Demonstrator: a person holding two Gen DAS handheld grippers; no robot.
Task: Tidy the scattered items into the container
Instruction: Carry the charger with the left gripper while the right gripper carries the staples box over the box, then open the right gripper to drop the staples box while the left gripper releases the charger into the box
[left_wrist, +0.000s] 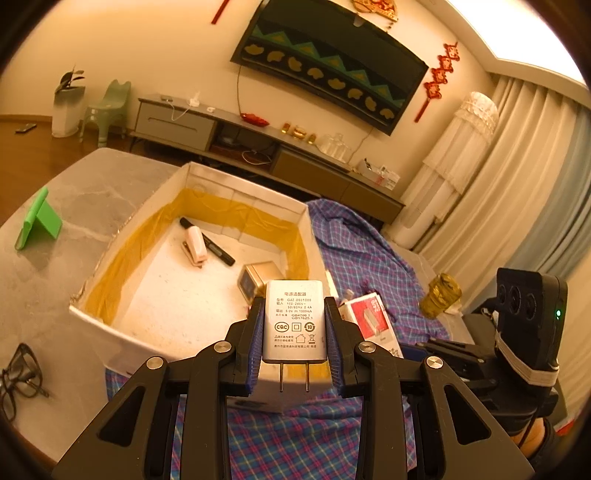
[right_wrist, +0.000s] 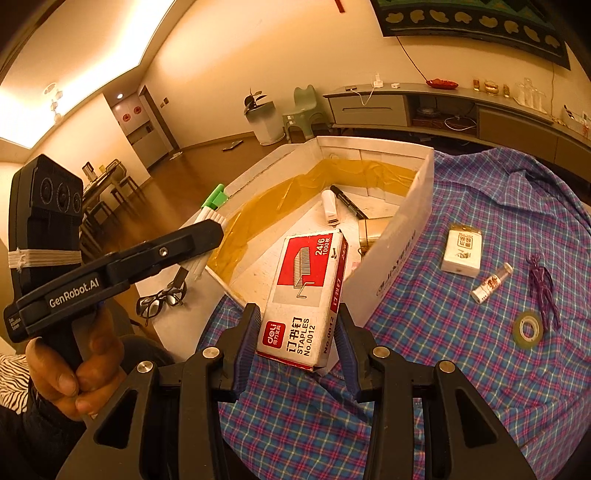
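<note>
My left gripper (left_wrist: 294, 325) is shut on a white power adapter (left_wrist: 294, 319), prongs toward the camera, held over the near corner of the white foam box (left_wrist: 122, 332). My right gripper (right_wrist: 295, 332) is shut on a red-and-white staples box (right_wrist: 308, 291), held above the box's near wall (right_wrist: 402, 243). Inside the box lie a white stapler (left_wrist: 195, 244), a black marker (left_wrist: 218, 249) and a small gold box (left_wrist: 258, 280). The staples box (left_wrist: 369, 319) shows beside the adapter in the left wrist view.
On the plaid cloth (right_wrist: 461, 350) right of the box lie a white pack (right_wrist: 461, 253), a small tube (right_wrist: 491, 282), a purple figure (right_wrist: 541, 288) and a tape roll (right_wrist: 528, 328). Glasses (left_wrist: 18, 376) and a green stand (left_wrist: 38, 219) sit on the grey table. A glass jar (left_wrist: 441, 295) stands at right.
</note>
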